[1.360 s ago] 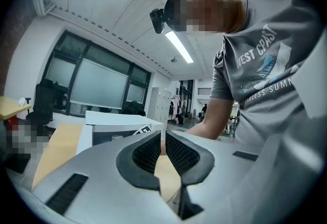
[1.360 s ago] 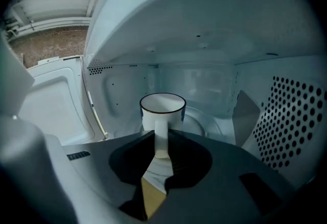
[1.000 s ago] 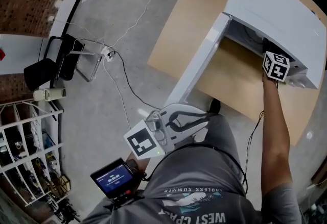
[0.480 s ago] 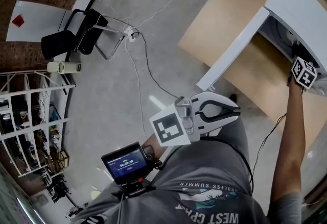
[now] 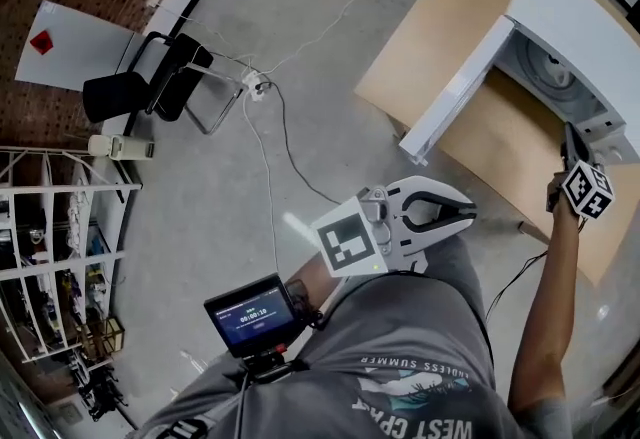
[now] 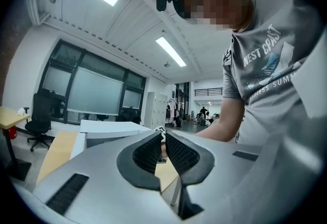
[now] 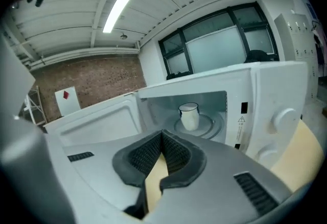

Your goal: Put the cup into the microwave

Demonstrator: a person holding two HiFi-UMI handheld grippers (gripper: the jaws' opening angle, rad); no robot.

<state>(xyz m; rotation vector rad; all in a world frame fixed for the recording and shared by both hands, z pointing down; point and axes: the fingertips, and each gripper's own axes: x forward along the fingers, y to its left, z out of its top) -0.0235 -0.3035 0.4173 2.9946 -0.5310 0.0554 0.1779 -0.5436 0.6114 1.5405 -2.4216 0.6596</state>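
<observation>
The white cup (image 7: 189, 116) stands upright on the turntable inside the white microwave (image 7: 240, 95), whose door (image 7: 97, 122) hangs open to the left. My right gripper (image 7: 162, 134) is shut and empty, a little way outside the opening, pointing at the cup. In the head view the right gripper (image 5: 567, 145) hovers over the wooden table in front of the microwave (image 5: 575, 32); I cannot make out the cup there. My left gripper (image 5: 470, 214) is shut with nothing in it, held near my body beside the open door (image 5: 455, 92). In its own view the left gripper (image 6: 163, 133) points level toward the microwave (image 6: 110, 128).
The microwave sits on a light wooden table (image 5: 440, 27). On the floor are cables (image 5: 270, 127), a black chair (image 5: 150, 82) and a wire shelf rack (image 5: 50, 257). A small screen (image 5: 253, 312) is mounted at my waist. The control knob (image 7: 285, 116) is right of the opening.
My right gripper has drawn back out of the microwave toward me and its jaws have shut, leaving the cup inside. The left gripper has drifted to the right.
</observation>
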